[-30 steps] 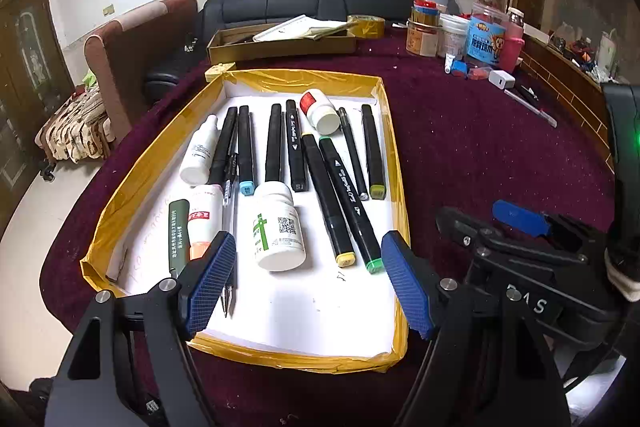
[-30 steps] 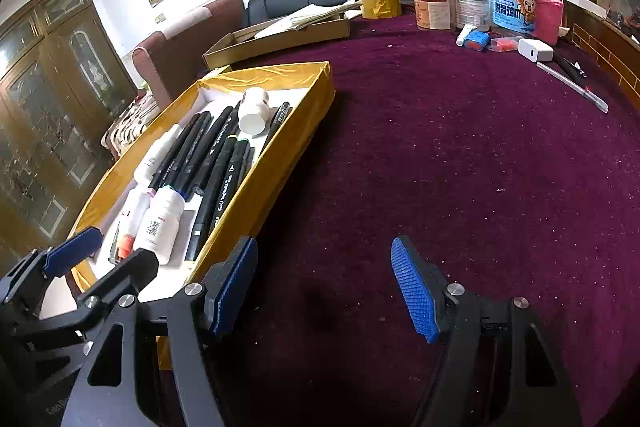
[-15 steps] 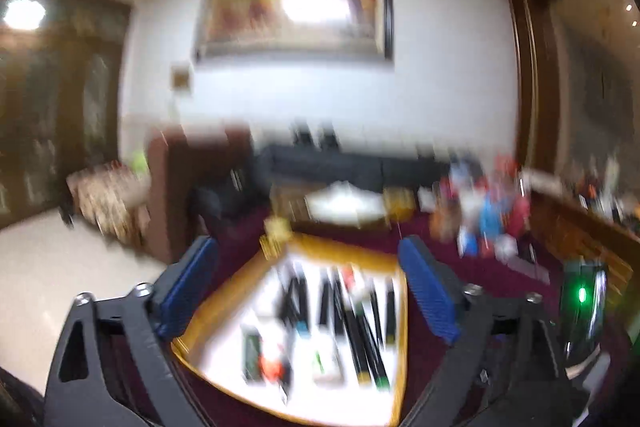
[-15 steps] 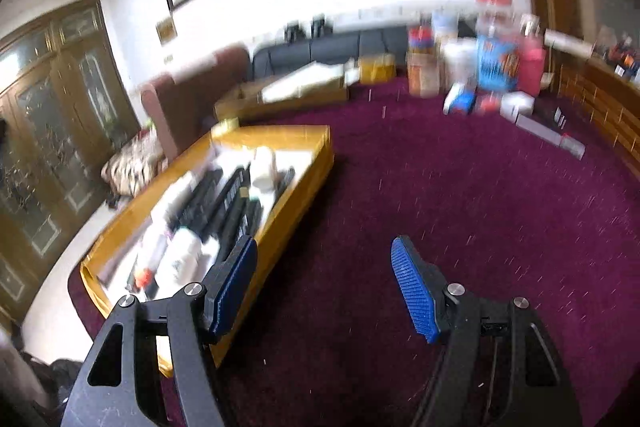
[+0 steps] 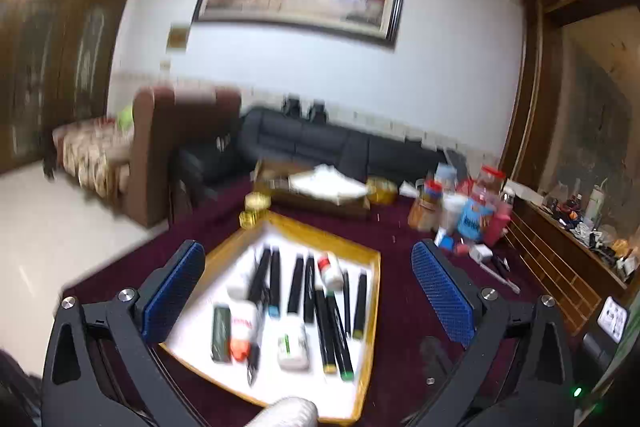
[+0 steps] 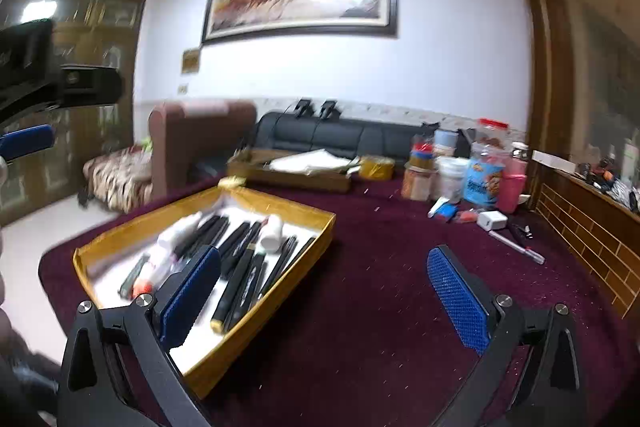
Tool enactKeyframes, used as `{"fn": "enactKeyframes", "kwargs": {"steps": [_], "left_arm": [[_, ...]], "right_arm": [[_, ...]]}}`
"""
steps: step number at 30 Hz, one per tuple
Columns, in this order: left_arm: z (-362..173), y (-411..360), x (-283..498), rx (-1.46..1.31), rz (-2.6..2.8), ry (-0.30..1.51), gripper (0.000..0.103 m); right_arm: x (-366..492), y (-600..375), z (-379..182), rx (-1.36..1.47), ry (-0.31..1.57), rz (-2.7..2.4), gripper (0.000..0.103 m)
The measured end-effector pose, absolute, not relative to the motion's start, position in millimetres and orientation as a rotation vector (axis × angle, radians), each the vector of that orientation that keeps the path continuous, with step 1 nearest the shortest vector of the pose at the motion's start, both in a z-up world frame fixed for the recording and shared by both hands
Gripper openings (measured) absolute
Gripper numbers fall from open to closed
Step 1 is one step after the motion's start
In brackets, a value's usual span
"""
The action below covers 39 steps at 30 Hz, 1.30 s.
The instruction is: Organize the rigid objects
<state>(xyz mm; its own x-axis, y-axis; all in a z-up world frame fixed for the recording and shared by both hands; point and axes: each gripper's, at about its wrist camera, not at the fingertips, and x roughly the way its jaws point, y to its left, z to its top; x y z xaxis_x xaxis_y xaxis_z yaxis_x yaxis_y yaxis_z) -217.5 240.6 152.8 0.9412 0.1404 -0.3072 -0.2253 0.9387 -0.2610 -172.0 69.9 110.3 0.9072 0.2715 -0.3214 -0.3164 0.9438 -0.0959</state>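
Note:
A yellow-rimmed tray point(image 5: 372, 291) with a white floor lies on the maroon table point(image 5: 404, 311). It holds several black markers point(image 5: 296, 283), white bottles point(image 5: 294, 343) and a dark green tube point(image 5: 221, 333). My left gripper point(image 5: 308, 291) is open and empty, raised well above the tray. My right gripper point(image 6: 324, 299) is open and empty, above the table beside the tray point(image 6: 256, 323), which holds the markers point(image 6: 240, 267) and a white bottle point(image 6: 272, 233).
Jars and containers point(image 6: 460, 175) stand at the table's back right with a white adapter point(image 6: 492, 219) and a pen point(image 6: 516, 247). A cardboard tray of papers point(image 6: 296, 169) sits at the back. A black sofa point(image 6: 340, 137) and brown armchair point(image 6: 192, 139) stand behind.
Both grippers have lifted and tilted up away from the table. The tray now looks smaller and farther off. Both stayed open and empty.

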Motion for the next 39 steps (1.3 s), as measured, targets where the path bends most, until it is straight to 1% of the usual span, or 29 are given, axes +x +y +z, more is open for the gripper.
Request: {"fn": "enactKeyframes", "kwargs": {"steps": [6,13,19,27,39], "left_arm": [[126.4,231.4,-200.8,-0.346,0.113,0.429,0.103],[103.9,212.9,-185.9,-0.212,0.228,0.515,0.103],[87.2,221.7,-175.4,-0.222,0.245,0.588,0.103],[74.4,234.9,-167.2,-0.251,0.251,0.636,0.103],[67.0,253.0,-166.0,-0.297,0.252,0.651,0.103]], "right_arm": [[-168.1,85.0,94.0,-0.202,0.396,0.348,0.102],[-161.6,94.4,75.6,-0.234,0.490,0.368,0.102],[-151.8,94.6,66.7,-0.217,0.562,0.373,0.102],[-144.2,96.1,61.4,-0.208,0.608,0.372,0.102],[-126.7,113.0,73.4,-0.243,0.657,0.388,0.102]]}}
